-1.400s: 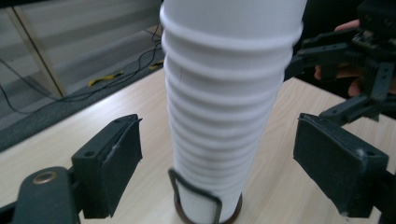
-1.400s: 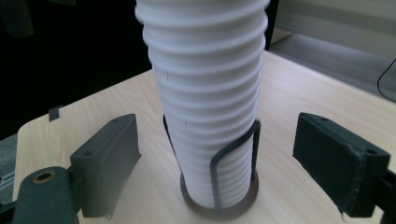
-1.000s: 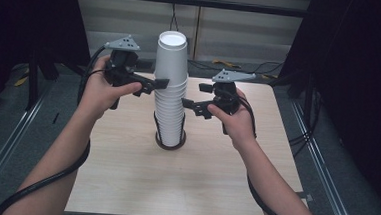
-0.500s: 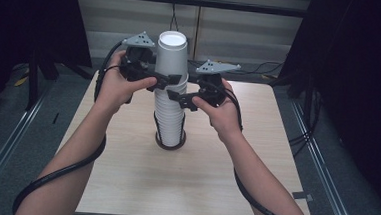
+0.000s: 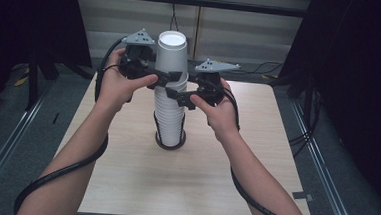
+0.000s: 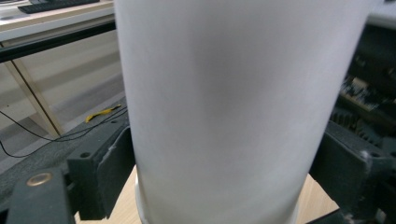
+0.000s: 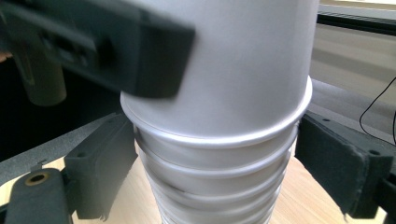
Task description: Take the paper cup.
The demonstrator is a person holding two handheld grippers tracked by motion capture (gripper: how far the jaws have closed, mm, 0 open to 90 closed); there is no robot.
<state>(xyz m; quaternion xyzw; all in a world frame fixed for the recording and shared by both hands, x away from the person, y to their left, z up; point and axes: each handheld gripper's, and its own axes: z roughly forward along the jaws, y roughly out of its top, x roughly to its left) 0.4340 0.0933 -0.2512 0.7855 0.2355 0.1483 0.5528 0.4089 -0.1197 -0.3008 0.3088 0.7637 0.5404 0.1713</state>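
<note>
A tall stack of white paper cups (image 5: 170,106) stands upright on a dark ring base near the middle of the wooden table (image 5: 123,183), its top cup (image 5: 171,56) upside down. The left gripper (image 5: 166,78), whose jaws have just been closing, clamps the top cup's wall from both sides. The right gripper (image 5: 171,95) brackets the stack just beneath it, its jaws apart and clear of the rims.
</note>
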